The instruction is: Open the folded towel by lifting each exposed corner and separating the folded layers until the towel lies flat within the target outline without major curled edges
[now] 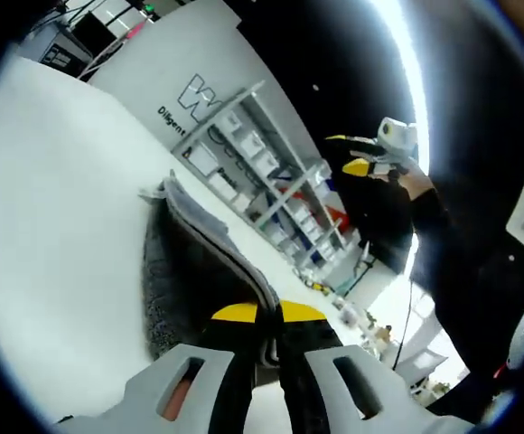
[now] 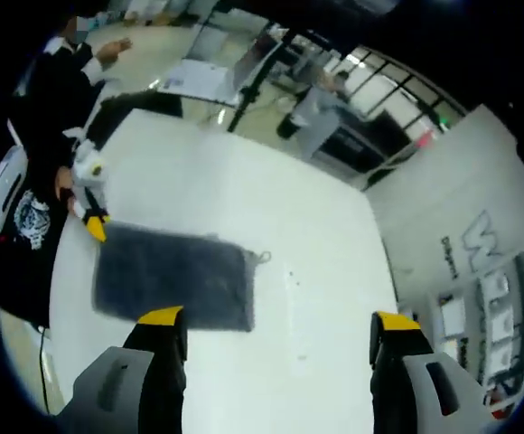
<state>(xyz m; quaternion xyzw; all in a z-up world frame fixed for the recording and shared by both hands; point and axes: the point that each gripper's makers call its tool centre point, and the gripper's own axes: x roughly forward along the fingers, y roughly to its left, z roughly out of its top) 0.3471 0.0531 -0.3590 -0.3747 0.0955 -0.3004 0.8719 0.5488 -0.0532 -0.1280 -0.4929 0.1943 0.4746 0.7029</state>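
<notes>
**Towel pinched at one edge, other claw wide open**

The grey towel [image 2: 173, 275] lies folded on the white surface [image 2: 289, 226]. The left claw [image 1: 268, 314] is closed on its edge, layers lifted. The right claw [image 2: 280, 327] hangs spread and empty above the towel's near edge. Bare surface stretches right and far; a person [image 2: 27, 117] stands at the left.

The towel's [image 1: 199, 271] pinched edge is hidden behind the yellow tips of the left gripper [image 1: 268, 314], so how many layers are caught can't be made out. Lettering on the white wall [image 1: 194, 95] is cut short by the shelving [image 1: 271, 181]. A distant person [image 2: 312, 104] in the right gripper view is badly blurred.
</notes>
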